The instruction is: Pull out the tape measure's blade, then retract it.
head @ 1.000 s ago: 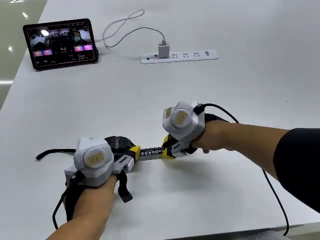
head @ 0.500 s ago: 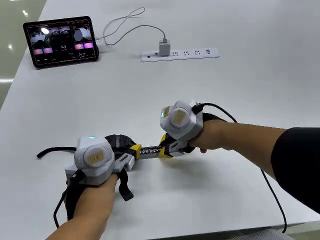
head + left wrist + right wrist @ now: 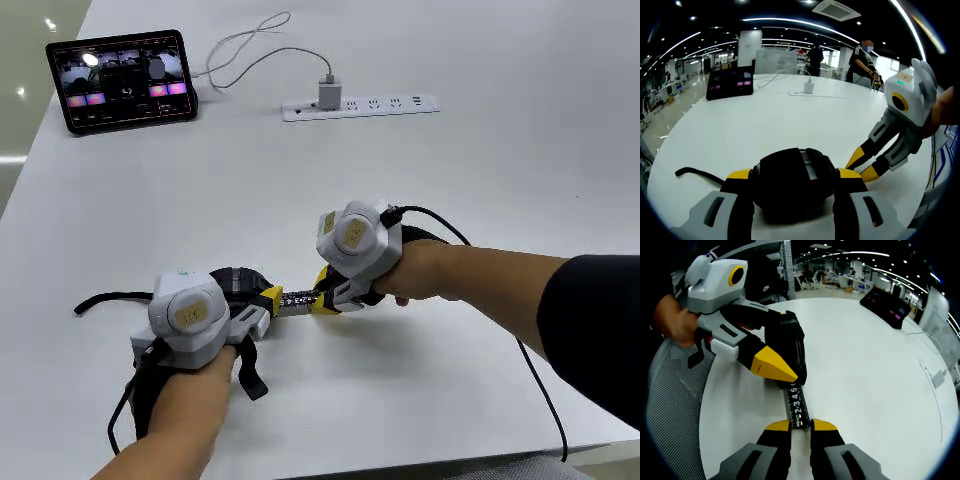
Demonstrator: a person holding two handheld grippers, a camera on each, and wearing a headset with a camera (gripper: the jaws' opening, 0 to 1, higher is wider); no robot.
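The left claw (image 3: 794,176) is clamped on the black tape measure (image 3: 789,345), which rests on the white desk (image 3: 480,160). The right claw (image 3: 800,426) pinches the tip of its blade (image 3: 796,405), with a short numbered length drawn out between the two. Well apart, at the desk's far side, lie one tablet (image 3: 122,80) and one power strip (image 3: 360,107) with one charger (image 3: 328,97) and its white cable (image 3: 250,55); a black strap (image 3: 105,299) lies beside the left claw.

right gripper (image 3: 318,300) drawn closer to tape measure (image 3: 238,284), exposed blade (image 3: 297,298) shorter than before
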